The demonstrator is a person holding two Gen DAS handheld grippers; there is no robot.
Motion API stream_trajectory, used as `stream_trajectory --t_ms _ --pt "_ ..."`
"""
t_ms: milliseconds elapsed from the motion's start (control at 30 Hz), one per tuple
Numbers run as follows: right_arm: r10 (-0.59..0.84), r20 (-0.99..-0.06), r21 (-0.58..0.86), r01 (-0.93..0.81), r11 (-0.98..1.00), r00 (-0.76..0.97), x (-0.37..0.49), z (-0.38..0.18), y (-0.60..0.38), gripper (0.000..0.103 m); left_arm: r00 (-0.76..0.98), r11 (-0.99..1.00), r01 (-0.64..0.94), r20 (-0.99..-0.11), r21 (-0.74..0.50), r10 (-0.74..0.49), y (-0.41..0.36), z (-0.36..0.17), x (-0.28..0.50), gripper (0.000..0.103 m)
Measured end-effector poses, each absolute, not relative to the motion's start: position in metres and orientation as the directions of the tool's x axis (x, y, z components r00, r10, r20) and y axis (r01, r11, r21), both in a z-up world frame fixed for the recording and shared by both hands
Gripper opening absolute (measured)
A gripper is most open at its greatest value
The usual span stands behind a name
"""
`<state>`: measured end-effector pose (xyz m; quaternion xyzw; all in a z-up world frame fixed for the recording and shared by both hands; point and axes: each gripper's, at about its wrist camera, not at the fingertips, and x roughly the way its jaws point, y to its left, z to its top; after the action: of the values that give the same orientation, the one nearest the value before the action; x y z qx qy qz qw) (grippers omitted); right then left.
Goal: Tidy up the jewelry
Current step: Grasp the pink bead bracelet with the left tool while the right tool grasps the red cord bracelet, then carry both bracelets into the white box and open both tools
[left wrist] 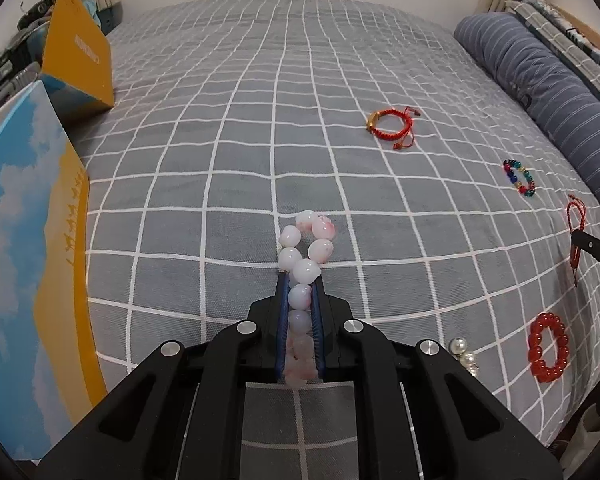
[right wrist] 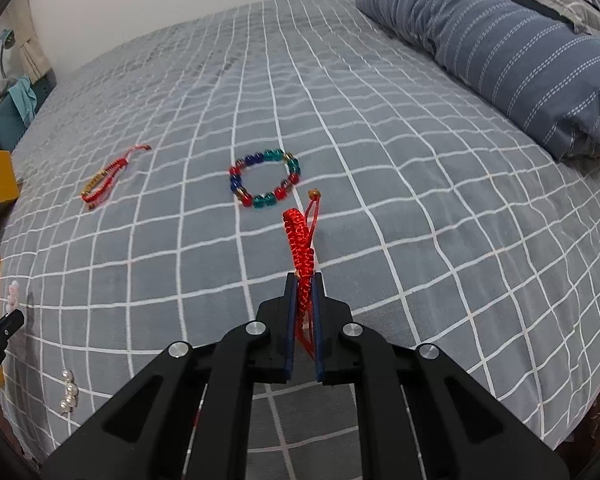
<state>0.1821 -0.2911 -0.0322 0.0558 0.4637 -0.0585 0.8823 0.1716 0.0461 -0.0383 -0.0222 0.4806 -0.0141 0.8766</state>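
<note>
Inspector: Jewelry status: pale bead bracelet [left wrist: 305, 264] is pinched by the left gripper [left wrist: 300, 280], its loop hanging just over the checked bedspread [left wrist: 220, 160]; slippage of round beads is judged possible.

Assessor: Red braided cord bracelet [right wrist: 302, 240] is clamped by the right gripper [right wrist: 304, 280]; snagging of dangling ends is feared.

Left gripper [left wrist: 300, 280]: jaws nearly together, clamped on pale pink bead bracelet [left wrist: 306, 256]; beads run between blue pads [left wrist: 283, 320], loop sticks out past tips toward 12 o'clock. Gripper tilted steeply down. Black linkage arms fan toward 5 and 7 o'clock.

Right gripper [right wrist: 304, 280]: jaws nearly together, pinching red braided cord bracelet [right wrist: 300, 240]; cord rises past tips toward 12 o'clock, loose strands trail back between fingers [right wrist: 290, 320]. Tilted steeply down too. Right gripper's tip in left view at 3 o'clock; left gripper's tip in right view at 9 o'clock.
</note>
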Motion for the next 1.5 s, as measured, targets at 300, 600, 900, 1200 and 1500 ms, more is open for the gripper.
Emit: stream_trajectory --t_ms 300,600,900,1200,1500 --pt "-0.027 -0.794 0.066 0.131 0.989 0.607 0.176 -0.019 -0.283 0.005 0.570 0.998 0.020 -0.819 -0.064 -0.064 0.044 -0.023 0.164 0.010" --pt "-0.017 -0.751 0.067 0.102 0.993 0.660 0.163 0.002 -0.269 0.005 0.616 0.997 0.029 -0.785 -0.069 -0.072 0.043 -0.001 0.151 0.010" --pt "-0.023 -0.731 0.047 0.083 0.995 0.682 0.152 0.020 -0.245 0.005 0.658 0.998 0.021 -0.751 -0.059 -0.058 0.047 0.019 0.142 0.010" --pt "0.004 -0.722 0.036 0.032 0.999 0.692 0.150 0.028 -0.211 0.005 0.685 0.998 0.016 -0.726 -0.065 -0.058 0.056 0.037 0.130 0.010" --pt "0.033 -0.723 0.047 0.001 0.999 0.690 0.152 0.042 -0.177 0.005 0.681 0.998 0.006 -0.731 -0.058 -0.046 0.065 0.050 0.129 0.010"
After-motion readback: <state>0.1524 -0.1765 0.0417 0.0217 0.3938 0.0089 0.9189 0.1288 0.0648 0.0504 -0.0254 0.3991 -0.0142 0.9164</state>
